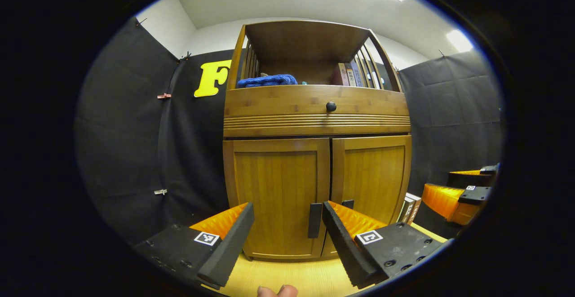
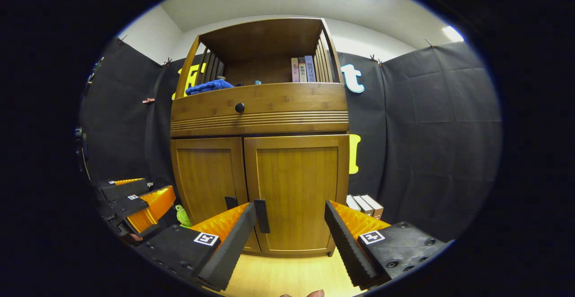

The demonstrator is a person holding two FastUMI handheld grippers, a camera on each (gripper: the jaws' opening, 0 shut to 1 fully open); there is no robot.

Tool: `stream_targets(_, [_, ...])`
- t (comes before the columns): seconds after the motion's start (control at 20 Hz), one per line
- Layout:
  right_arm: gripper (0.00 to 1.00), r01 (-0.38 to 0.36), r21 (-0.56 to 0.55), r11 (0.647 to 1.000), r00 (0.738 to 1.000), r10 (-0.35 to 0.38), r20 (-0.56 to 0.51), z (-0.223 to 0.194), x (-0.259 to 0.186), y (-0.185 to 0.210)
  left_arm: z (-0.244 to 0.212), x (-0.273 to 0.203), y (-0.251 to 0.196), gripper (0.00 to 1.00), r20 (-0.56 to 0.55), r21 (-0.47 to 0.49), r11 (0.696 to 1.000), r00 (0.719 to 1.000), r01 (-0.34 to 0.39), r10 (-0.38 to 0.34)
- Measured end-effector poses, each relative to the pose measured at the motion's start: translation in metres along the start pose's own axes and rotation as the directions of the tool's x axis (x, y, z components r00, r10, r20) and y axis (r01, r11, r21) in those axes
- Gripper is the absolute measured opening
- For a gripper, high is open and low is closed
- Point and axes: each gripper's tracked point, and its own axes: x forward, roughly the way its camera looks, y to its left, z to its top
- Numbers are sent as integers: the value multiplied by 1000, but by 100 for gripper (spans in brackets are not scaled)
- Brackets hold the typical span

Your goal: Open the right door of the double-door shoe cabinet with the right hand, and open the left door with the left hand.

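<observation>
Ahead, shut shoe cabinet [image 2: 259, 153] beyond the open right hand-held gripper [image 2: 289, 234].

We see blue towel [image 1: 267, 80] folded at left end of open top shelf [image 1: 310, 47]. Upright books [image 1: 349, 74] at right end of same shelf, against slatted side. Small teal object [image 2: 257, 82] between towel and books, too small for us to identify. On floor [image 2: 287, 274], boxes [image 2: 364, 205] leaning just beside right side. Green toy [image 2: 183, 216] on floor by left side. Metal clips [image 1: 164, 95] on black cloth wall.
</observation>
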Motion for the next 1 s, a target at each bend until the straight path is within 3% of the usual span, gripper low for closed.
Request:
stream_targets(0.4, [97, -11, 9, 1000, 1000, 11, 8, -4, 14, 8, -4, 2, 9, 96, -3, 21, 1000, 1000, 7, -7])
stream_targets(0.6, [95, -39, 66, 997, 999, 39, -5, -21, 50, 24, -12, 5, 11, 96, -16, 15, 1000, 1000, 17, -17])
stream_targets(0.65, [100, -43, 67, 997, 999, 44, -8, -28, 61, 28, -14, 6, 13, 96, -23, 14, 1000, 1000, 19, -19])
stream_targets(0.7, [94, -47, 61, 997, 999, 48, -9, -32, 72, 32, -20, 3, 20, 96, -27, 14, 1000, 999, 18, -18])
stream_targets(0.75, [99, -55, 55, 997, 998, 55, -13, -38, 81, 39, -24, 1, 24, 96, -28, 15, 1000, 999, 19, -18])
stream_targets(1.0, [98, -71, 24, 997, 997, 72, -40, -70, 129, 69, -32, 5, 35, 96, -46, -3, 1000, 998, 31, -31])
